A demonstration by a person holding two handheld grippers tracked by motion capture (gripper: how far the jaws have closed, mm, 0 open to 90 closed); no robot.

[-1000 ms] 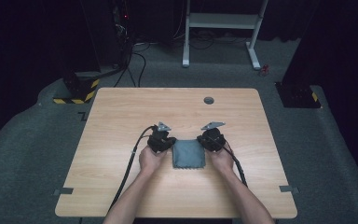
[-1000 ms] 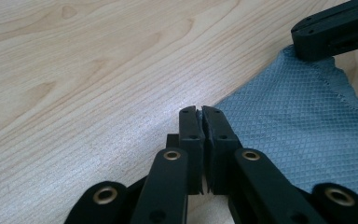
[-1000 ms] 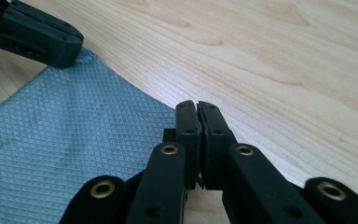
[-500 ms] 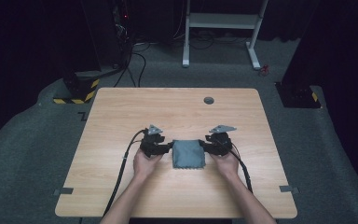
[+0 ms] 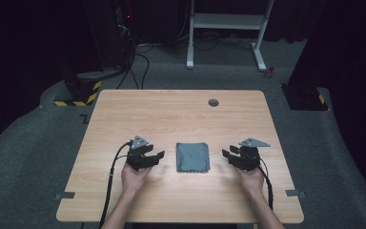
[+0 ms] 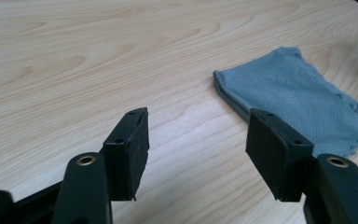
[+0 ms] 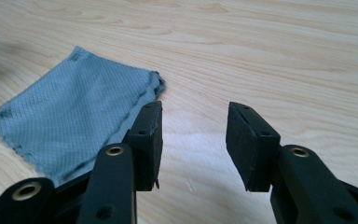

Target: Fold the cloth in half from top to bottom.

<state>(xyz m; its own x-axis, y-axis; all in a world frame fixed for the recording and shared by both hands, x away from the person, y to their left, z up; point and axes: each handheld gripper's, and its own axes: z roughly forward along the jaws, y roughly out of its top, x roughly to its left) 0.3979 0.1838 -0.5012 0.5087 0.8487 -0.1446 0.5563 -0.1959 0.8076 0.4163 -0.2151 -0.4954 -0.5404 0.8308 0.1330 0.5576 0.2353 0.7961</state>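
A folded grey cloth (image 5: 192, 157) is lying flat mid-worktop (image 5: 171, 114), its long axis running near to far. The left tool (image 5: 156, 158) and right tool (image 5: 228, 156) are flanking it, released, jaws having just been opening with nothing between them.

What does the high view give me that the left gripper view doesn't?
High view: the whole table with its dark round grommet, both hands, the right gripper apart from the cloth's right edge, and the floor with a white frame behind. Left gripper view: the cloth's fine weave, folded edge and frayed hem, close up. Shared: the grey folded cloth lying flat, and the left gripper open, empty, beside it.
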